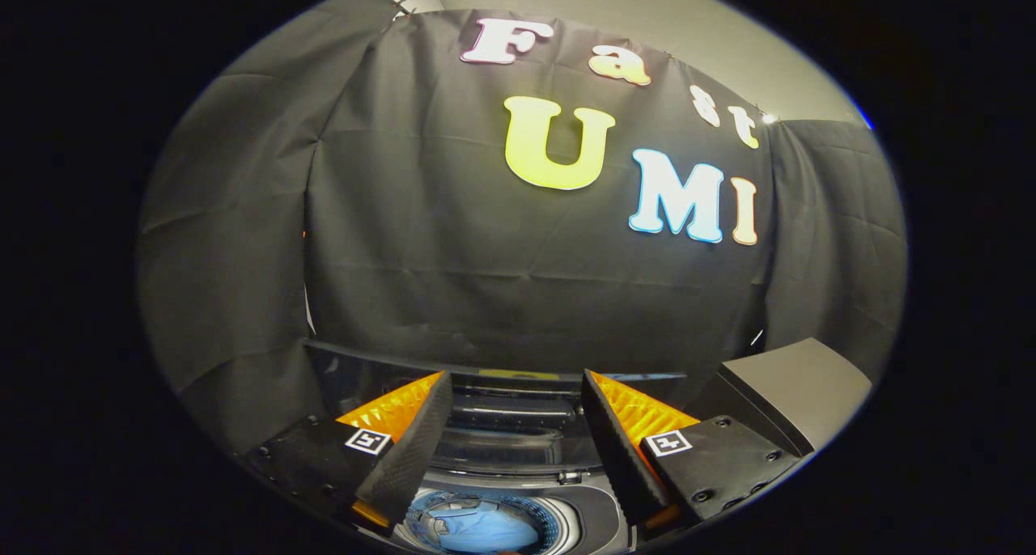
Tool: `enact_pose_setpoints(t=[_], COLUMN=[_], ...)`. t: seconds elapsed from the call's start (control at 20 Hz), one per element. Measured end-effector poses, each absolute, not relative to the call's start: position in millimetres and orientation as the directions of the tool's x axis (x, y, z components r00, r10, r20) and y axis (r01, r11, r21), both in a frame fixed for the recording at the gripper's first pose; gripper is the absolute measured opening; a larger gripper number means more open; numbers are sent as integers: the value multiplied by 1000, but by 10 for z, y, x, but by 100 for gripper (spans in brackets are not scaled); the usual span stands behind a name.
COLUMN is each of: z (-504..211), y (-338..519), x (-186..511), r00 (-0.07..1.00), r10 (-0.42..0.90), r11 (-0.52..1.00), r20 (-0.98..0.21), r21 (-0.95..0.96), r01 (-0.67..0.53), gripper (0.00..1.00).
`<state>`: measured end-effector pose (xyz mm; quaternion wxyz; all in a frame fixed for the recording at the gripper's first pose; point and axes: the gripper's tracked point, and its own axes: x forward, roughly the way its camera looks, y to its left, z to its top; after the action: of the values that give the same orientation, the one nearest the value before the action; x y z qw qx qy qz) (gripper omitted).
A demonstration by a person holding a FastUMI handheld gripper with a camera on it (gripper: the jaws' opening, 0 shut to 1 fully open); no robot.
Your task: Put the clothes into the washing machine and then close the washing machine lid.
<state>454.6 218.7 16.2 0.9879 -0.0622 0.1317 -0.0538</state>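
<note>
Tool (515, 389) open above clothes (484, 527) in washing machine (595, 510)

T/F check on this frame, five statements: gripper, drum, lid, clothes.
1. The gripper is open with nothing between its fingers. True.
2. The lid is shut over the drum. False: it stands raised beyond the fingers, and the drum is open.
3. A light blue cloth lies in the drum. True.
4. The fingers press on the cloth. False: they are apart, above the drum, and touch nothing.
5. The washer stands before a white tiled wall. False: black cloth hangs behind it.
</note>
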Motion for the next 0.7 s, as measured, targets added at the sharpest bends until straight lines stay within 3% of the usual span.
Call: enact_pose_setpoints(t=[0.7], z=[31], y=[2171], x=[5327], r00=[946], r10=[-96], r11=[992], r20=[-310], r21=[-110], r01=[65], gripper=[98])
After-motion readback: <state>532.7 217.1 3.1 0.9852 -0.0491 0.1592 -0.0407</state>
